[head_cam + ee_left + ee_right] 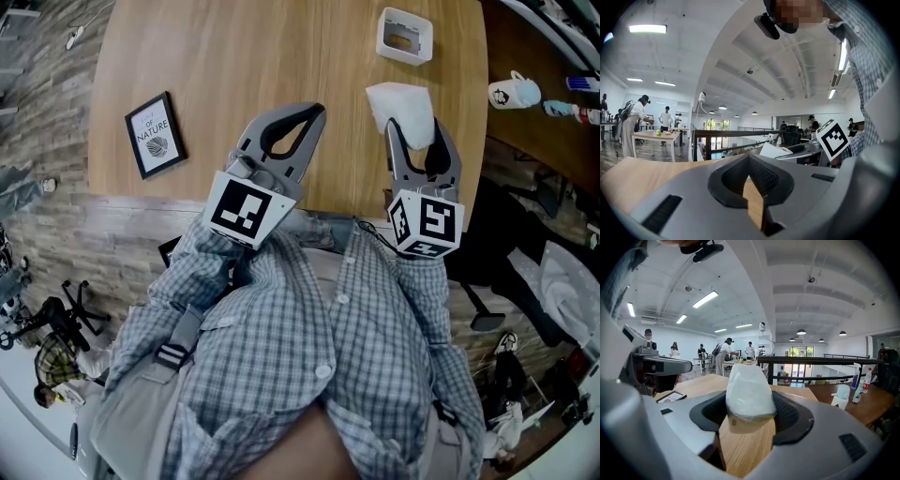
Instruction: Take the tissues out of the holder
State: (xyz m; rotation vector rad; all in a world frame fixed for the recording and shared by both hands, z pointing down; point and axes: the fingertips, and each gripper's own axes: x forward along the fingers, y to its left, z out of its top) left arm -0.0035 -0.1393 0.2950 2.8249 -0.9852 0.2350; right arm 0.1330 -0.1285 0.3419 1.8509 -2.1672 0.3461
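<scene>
One tissue pack (pixel 398 106), one holder (pixel 418 52)

Open tabletop (pixel 272 66) — frame (pixel 157 134) left, holder (pixel 405 36) right

The near end of the white plastic pack of tissues (pixel 401 103) is hidden behind the grey fingers (pixel 397 155) of the right gripper (pixel 415 127). Small bottles (pixel 583 114) at the right edge are cut off.

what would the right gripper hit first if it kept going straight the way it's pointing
Probably the white holder, which lies straight ahead of the right gripper in the head view; the tissue pack in its jaws would touch first. Height is unclear, so it might pass above.
</scene>
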